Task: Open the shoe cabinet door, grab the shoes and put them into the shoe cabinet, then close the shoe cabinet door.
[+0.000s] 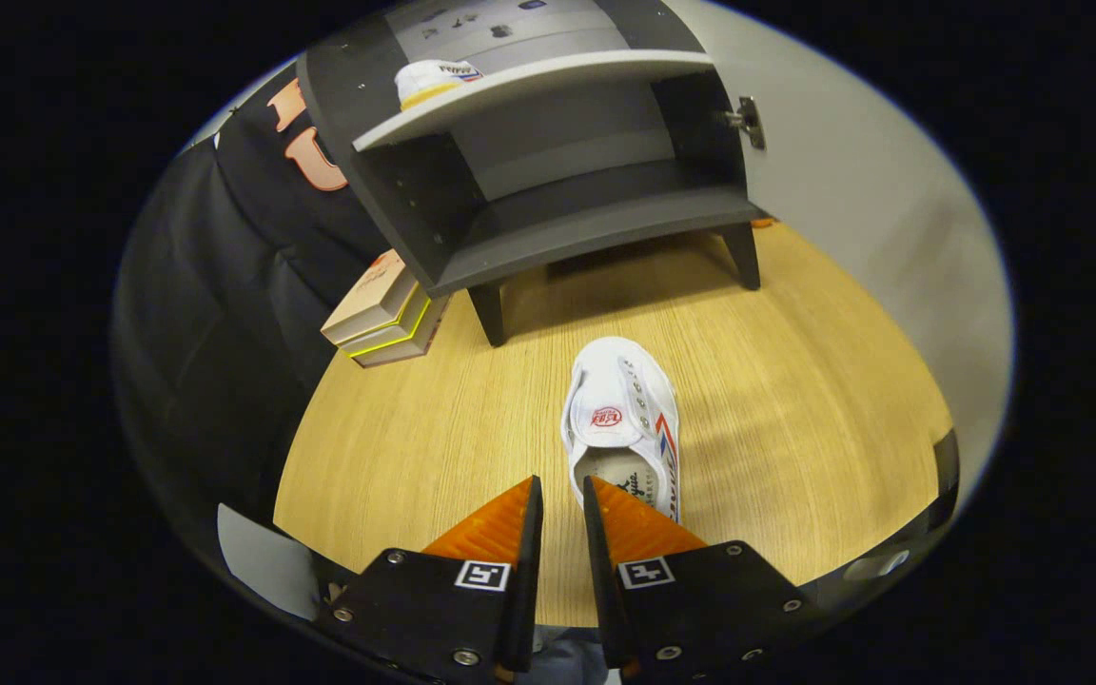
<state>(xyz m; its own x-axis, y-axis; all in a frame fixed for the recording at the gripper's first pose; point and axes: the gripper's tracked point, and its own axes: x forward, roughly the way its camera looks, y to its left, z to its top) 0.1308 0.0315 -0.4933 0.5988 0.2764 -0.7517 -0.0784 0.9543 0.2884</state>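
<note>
Two white shoes: one [620,419] lies on the table [795,409] just ahead of the claw [563,495], long axis running from the claw toward the shoe cabinet [548,162], toe toward the cabinet; the other [432,80] sits on its upper shelf. Cabinet door [852,190] open. Claw fingers nearly together, a narrow gap between them, pinching nothing. Red tongue logo unreadable. Stacked boxes [384,314] beside the cabinet.

Camera rides tool [562,499], looking forward-down, near tabletop [795,400], facing cabinet [548,171].
</note>
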